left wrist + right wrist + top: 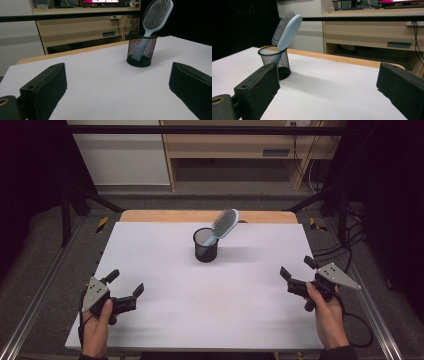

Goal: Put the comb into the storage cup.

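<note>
Worktop (165,320): white sheet over a wooden top, wood edge showing along the far side.

Container: one black wire-mesh cup (205,246), round, standing upright near the far middle of the worktop, well apart from both hands. Open top, solid dark base ring; the mesh is see-through in the left gripper view (141,51).

Contents: a single hairbrush (223,226), pale blue. Handle down inside the cup, resting against the rim; the head sticks out above and leans toward the far right in the high view. Bristle side faces the left gripper view (156,13); the smooth blue back faces the right gripper view (288,31). Through the mesh the handle reaches down to the cup's floor. Nothing else made out inside.

Left tongs (125,284): held in the person's left hand (96,327) at the near left corner, released, jaws spread wide with bare worktop between them, pointed toward the cup.

Right tongs (297,267): held in the right hand (327,315) at the right edge, likewise released, jaws wide apart, gripping nothing, low over the worktop.
</note>
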Demonstrator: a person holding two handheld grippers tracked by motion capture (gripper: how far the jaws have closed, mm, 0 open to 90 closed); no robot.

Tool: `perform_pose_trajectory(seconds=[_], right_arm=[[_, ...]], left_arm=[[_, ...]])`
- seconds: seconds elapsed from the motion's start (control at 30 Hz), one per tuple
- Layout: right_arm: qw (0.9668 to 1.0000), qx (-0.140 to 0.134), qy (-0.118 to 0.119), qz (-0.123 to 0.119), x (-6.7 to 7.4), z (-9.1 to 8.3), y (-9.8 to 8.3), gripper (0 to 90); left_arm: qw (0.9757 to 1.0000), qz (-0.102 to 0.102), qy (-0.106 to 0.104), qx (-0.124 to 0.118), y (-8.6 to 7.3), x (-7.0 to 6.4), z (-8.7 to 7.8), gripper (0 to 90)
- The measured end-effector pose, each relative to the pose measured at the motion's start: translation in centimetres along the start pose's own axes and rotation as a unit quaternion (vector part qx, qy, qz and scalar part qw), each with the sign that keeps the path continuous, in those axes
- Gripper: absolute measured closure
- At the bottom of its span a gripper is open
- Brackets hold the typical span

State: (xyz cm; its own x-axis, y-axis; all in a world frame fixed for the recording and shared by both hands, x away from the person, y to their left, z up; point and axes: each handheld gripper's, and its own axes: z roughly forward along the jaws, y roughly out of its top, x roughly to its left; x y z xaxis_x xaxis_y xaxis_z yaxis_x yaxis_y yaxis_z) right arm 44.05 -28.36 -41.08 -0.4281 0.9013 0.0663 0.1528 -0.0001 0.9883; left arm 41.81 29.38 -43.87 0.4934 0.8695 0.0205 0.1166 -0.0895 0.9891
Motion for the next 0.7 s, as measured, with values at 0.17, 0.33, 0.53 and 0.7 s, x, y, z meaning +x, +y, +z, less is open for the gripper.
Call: perform_pose_trajectory(seconds=[0.17, 0.33, 0.53, 0.7], right_arm=[[0.9999, 0.01, -0.002, -0.012, -0.1, -0.9, -1.6, 4.6], [0.9999, 0.009, 0.0, -0.008, -0.1, -1.6, -2.9, 4.5], [0.9998, 0.006, 0.008, -0.016, 0.3, -2.0, -3.4, 4.7], [0.9997, 0.009, 0.016, -0.016, 0.7, -2.1, -4.0, 4.8]], left_arm=[[0.9999, -0.008, -0.003, -0.006, -0.1, 0.0, -0.1, 1.5], [0.9999, -0.003, -0.01, -0.006, -0.2, -0.1, 0.0, 1.3], [0.9999, -0.003, -0.013, -0.007, -0.3, -0.2, 0.1, 1.4], [0.9997, -0.005, -0.023, -0.012, -0.2, -0.5, 0.2, 1.3]])
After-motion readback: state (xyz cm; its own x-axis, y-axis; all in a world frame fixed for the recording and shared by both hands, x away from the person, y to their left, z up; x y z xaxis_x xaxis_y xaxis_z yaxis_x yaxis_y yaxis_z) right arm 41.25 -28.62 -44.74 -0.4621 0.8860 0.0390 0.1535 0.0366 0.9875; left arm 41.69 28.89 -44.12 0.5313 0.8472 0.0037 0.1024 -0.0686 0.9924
